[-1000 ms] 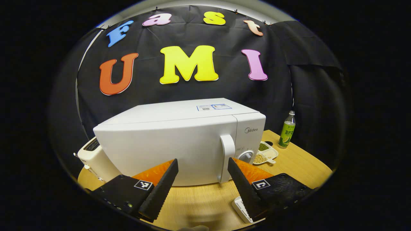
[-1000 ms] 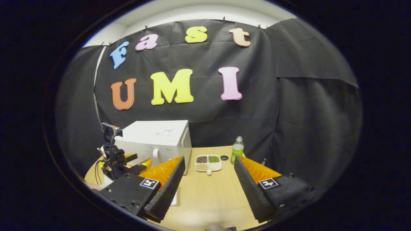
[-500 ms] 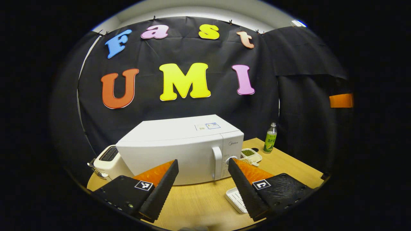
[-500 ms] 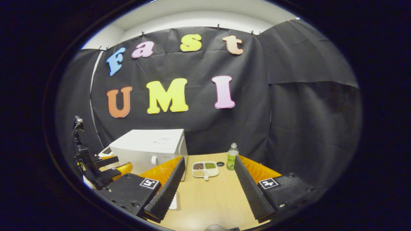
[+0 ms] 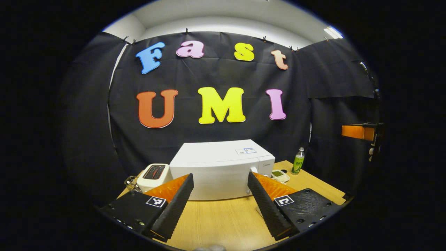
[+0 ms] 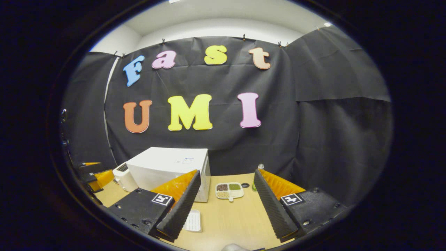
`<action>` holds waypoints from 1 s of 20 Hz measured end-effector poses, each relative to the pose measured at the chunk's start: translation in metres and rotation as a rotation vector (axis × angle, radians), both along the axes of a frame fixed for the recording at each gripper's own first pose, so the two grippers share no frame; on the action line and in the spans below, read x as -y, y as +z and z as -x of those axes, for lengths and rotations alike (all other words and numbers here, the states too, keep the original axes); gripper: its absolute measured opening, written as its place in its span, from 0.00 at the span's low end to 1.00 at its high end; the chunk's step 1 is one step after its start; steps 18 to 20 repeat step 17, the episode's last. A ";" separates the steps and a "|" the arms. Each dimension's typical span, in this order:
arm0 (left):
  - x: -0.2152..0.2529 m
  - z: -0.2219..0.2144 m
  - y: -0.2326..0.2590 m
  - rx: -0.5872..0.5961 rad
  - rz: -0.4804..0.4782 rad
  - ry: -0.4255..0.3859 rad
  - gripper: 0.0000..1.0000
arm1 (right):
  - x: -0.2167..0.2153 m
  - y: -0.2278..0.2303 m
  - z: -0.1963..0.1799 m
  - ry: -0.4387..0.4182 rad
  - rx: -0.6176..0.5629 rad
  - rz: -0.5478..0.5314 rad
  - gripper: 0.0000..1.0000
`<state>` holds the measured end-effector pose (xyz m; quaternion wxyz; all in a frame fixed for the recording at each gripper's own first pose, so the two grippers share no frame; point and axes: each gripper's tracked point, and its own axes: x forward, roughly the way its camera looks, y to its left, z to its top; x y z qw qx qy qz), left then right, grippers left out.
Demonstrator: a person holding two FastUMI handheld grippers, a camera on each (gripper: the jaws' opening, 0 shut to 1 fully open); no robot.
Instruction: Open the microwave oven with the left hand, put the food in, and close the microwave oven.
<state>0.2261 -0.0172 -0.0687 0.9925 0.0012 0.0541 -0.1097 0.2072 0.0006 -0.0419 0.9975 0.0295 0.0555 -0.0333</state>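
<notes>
Left gripper (image 5: 220, 195): jaws apart, nothing between them; held above the near edge of the bench, facing the microwave front, well apart from it. Also seen at far left of right gripper view (image 6: 91, 174), orange and black.
Right gripper (image 6: 226, 195): jaws apart, empty; over the bench, to the right of the microwave. Its orange part shows at far right of left gripper view (image 5: 359, 131), high up.
Microwave (image 5: 223, 167): white, door shut, handle at right of door; stands at rear centre of bench against the black cloth wall. In right gripper view (image 6: 170, 165) it sits left of centre.
Food tray (image 6: 229, 190): white, w/ compartments of dark, green and pale grains; on bench just right of microwave, in front of bottle. In left gripper view (image 5: 279, 175) partly hidden behind right finger.
Bottle (image 5: 298, 161): green label, upright, near rear right edge of bench; in right gripper view mostly hidden by a finger.
Toaster (image 5: 152, 176): cream, just left of microwave.
White ribbed item (image 6: 192, 221): flat on bench, front of microwave; type unclear.
Bench (image 5: 223, 219): light wood.
</notes>
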 end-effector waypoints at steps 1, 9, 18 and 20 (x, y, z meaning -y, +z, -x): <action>-0.012 0.007 0.005 0.006 0.002 0.019 0.96 | -0.006 0.001 0.000 0.012 0.004 -0.002 0.98; -0.084 0.044 0.036 0.039 0.025 0.146 0.96 | -0.026 0.021 0.004 0.045 0.043 -0.017 0.98; -0.115 0.072 0.044 0.047 0.018 0.199 0.96 | -0.025 0.030 0.006 0.025 0.039 -0.016 0.98; -0.115 0.072 0.044 0.047 0.018 0.199 0.96 | -0.025 0.030 0.006 0.025 0.039 -0.016 0.98</action>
